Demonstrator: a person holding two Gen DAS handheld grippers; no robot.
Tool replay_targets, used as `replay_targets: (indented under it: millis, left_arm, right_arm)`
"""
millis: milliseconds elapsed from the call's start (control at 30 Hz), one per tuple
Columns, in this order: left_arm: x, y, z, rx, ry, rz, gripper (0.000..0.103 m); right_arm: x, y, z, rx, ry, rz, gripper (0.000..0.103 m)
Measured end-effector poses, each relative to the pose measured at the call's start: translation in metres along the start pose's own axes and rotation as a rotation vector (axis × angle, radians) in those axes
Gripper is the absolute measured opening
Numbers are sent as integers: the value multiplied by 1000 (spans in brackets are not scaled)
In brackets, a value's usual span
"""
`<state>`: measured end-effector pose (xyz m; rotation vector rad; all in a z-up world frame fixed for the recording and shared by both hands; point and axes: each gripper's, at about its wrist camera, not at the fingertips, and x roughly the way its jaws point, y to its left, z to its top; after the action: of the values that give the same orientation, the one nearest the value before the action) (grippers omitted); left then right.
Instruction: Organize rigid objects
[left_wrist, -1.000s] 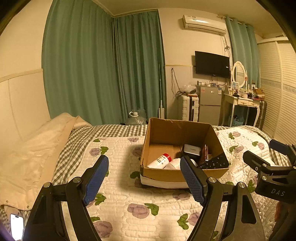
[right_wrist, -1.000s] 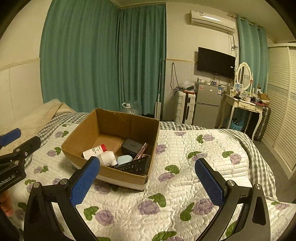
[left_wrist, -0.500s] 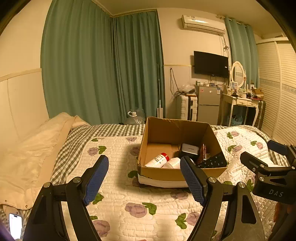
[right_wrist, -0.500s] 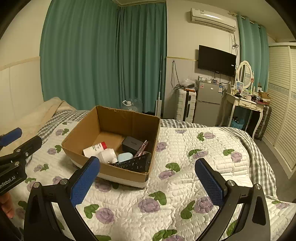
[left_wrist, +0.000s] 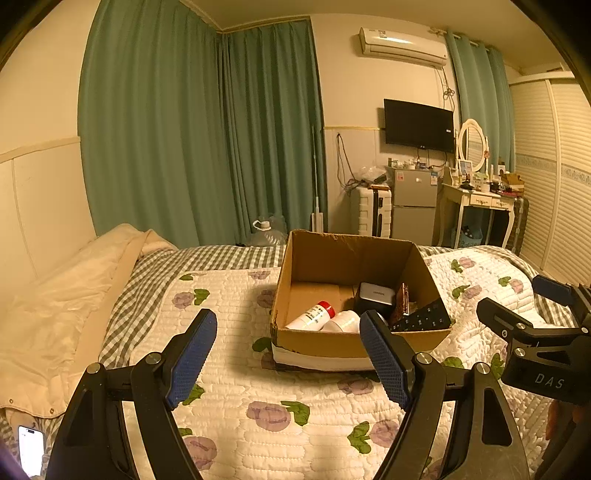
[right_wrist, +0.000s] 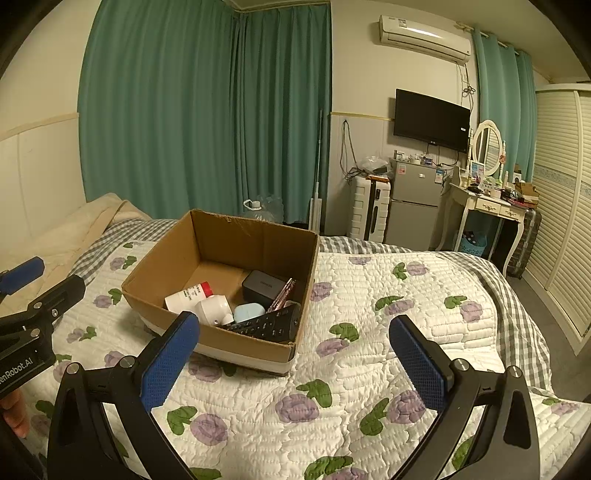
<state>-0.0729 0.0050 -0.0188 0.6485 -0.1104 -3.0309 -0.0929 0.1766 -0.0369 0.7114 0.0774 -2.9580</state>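
An open cardboard box (left_wrist: 332, 254) (right_wrist: 159, 273) stands on the floral quilt. Inside lie a white bottle with a red cap (left_wrist: 312, 315) (right_wrist: 188, 293), a white jar (right_wrist: 214, 308), a dark grey box (left_wrist: 375, 297) (right_wrist: 264, 286), a light blue case (right_wrist: 248, 312), a patterned flat item (right_wrist: 282, 295) and a black remote (left_wrist: 421, 317) (right_wrist: 269, 325). My left gripper (left_wrist: 288, 358) is open and empty, held above the quilt in front of the box. My right gripper (right_wrist: 295, 363) is open and empty, to the right of the box; it also shows in the left wrist view (left_wrist: 532, 325).
A beige duvet (left_wrist: 55, 306) lies at the bed's left side. A phone (left_wrist: 31, 456) lies at the lower left. Beyond the bed stand a water jug (left_wrist: 266, 232), a white suitcase (left_wrist: 371, 210), a small fridge (left_wrist: 412, 203) and a dressing table (left_wrist: 476, 203).
Both grippers have drawn back a little from the box and risen slightly; the box looks slightly smaller. Both stay open and empty.
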Motion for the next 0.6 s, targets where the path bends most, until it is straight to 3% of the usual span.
replay_targets:
  millis: [600]
  left_arm:
    - [1,-2,-1,4,3,-1,82]
  right_arm:
    - [1,2,-3,4,15,-3,103]
